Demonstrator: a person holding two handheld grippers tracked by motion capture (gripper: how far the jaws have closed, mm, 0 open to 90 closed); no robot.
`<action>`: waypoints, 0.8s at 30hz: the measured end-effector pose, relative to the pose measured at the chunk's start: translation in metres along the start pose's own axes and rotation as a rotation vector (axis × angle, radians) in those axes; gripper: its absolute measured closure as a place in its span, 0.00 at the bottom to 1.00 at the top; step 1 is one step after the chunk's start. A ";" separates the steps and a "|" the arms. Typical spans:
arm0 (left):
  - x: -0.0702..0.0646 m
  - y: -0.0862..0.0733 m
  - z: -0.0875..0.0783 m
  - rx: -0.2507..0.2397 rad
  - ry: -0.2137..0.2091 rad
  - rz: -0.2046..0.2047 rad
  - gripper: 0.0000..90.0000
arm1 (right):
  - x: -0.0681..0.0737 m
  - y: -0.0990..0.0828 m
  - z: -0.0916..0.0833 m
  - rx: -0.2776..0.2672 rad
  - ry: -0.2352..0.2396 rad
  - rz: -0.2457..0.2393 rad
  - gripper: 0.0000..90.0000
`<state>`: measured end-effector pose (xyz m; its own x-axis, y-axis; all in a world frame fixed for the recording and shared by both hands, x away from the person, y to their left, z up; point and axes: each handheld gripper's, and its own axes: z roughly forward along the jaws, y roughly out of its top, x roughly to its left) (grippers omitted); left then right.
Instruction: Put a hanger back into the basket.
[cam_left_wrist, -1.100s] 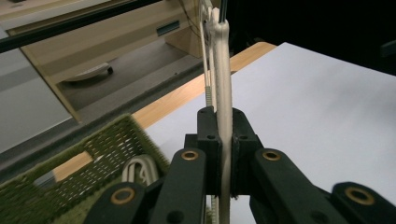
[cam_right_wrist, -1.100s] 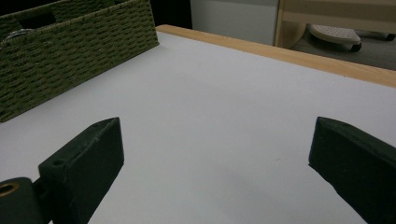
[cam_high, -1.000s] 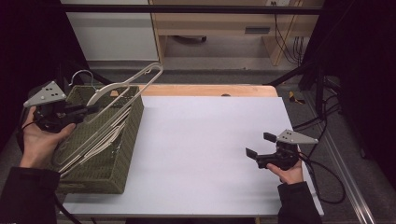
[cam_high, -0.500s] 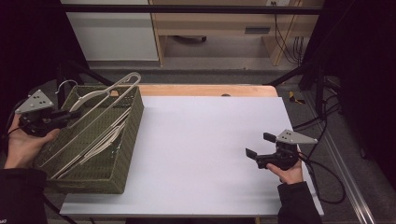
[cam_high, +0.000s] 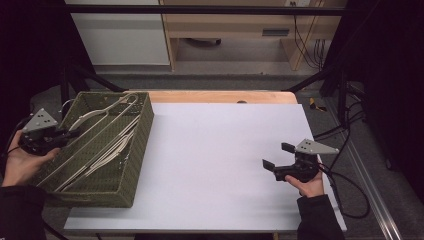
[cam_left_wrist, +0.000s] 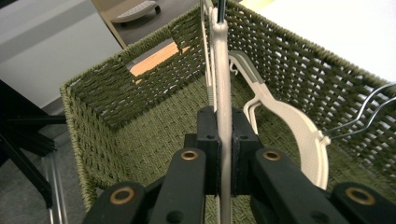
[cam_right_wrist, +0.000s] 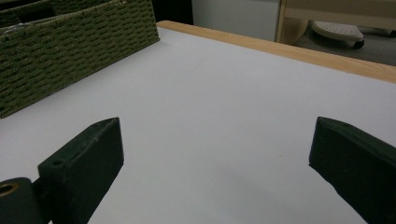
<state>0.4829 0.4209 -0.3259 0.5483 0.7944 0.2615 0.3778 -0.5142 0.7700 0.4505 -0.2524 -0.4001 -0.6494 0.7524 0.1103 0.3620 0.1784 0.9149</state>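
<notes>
White and bare across its middle, the counter (cam_high: 220, 150) has a strip of pale wood along its far edge, and beyond it stand a light wooden bench and a white cabinet on a grey floor. Dark frame rails close in the sides.

At the counter's left end sits a green woven basket (cam_high: 134, 150), long and rectangular, with cut-out handles in its end walls. Inside it lie several clothes hangers: cream plastic ones (cam_high: 107, 155) stacked along the floor of the basket, and wire ones whose thin grey lines run lengthwise beside them.

The left gripper (cam_high: 65, 134) is held by the person's left hand (cam_high: 17, 165) at the basket's left rim, its grey three-cornered plate on top. Its fingers (cam_left_wrist: 208, 140) are pressed together on the edge of a cream hanger (cam_left_wrist: 223, 88), which passes upright between them and runs away toward the far end of the basket. In the high view this hanger (cam_high: 107, 110) slants up over the basket, its curved end near the far right corner. A second cream hanger (cam_left_wrist: 299, 126) curves below and to the right in the left gripper view, next to a wire hook (cam_left_wrist: 364, 109).

The right gripper (cam_high: 278, 157) rests in the person's right hand (cam_high: 311, 184) low over the counter's right side, well apart from the basket. Its fingers (cam_right_wrist: 88, 158) are spread wide with nothing but white counter between them.
</notes>
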 end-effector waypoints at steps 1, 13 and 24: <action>-0.003 0.000 0.003 0.005 0.008 0.008 0.95 | 0.000 0.000 0.000 0.000 0.000 0.002 0.04; -0.018 -0.022 0.038 0.102 0.063 0.054 0.95 | 0.001 0.000 0.000 0.004 -0.002 0.000 0.04; -0.024 -0.038 0.046 0.155 -0.001 0.051 0.93 | 0.002 -0.001 0.002 0.009 0.001 -0.001 0.04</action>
<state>0.4895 0.4068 -0.3878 0.5703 0.7658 0.2970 0.4599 -0.5973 0.6571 0.4504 -0.2502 -0.4015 -0.6507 0.7514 0.1095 0.3674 0.1853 0.9114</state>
